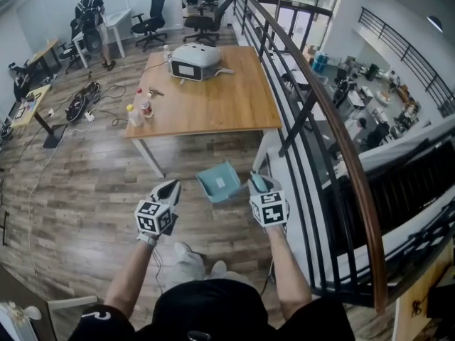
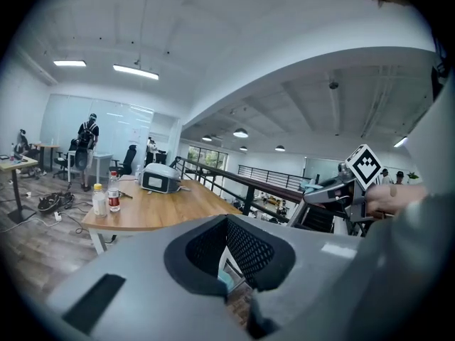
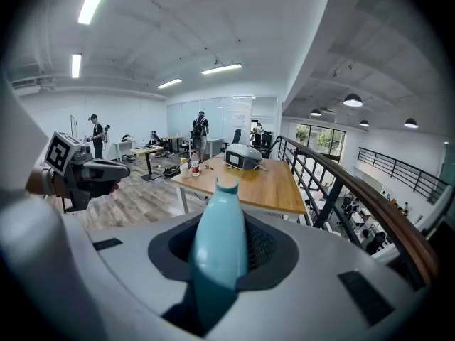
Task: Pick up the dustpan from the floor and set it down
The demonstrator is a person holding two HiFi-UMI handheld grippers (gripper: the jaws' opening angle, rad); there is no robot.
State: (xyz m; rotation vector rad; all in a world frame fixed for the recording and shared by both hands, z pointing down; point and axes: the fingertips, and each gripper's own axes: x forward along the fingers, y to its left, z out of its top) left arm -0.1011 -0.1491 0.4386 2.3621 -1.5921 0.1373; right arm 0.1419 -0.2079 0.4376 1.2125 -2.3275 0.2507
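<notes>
Jaws of left gripper point(image 1: 169, 188): drawn almost together, with only a thin slit between the meshed pads and nothing in it.
Jaws of right gripper point(image 1: 257, 185): pinching the teal handle point(image 3: 217, 247), which runs forward between them and sticks out past their tips.
Dustpan point(image 1: 219, 182): its teal pan shows between the two grippers, just beside the right one, over the wooden floor point(image 1: 92, 190) in front of the counter's near edge. Whether it touches the floor cannot be told.
Counter point(image 1: 227, 101): a wooden top on white legs, with its right edge beside the railing point(image 1: 334, 141).
Bottles point(image 1: 134, 114): two stand upright at the counter's left edge, close to the near-left corner. One has a red label.
White device point(image 1: 193, 62): it sits near the counter's far edge, left of the middle, with a dark panel on its near face.
Cables point(image 1: 82, 104): a dark heap on the floor, left of the counter.
Office chairs point(image 1: 151, 20): black, standing beyond the counter's far edge.
Person point(image 1: 89, 9): standing at the far left beside a white desk.
</notes>
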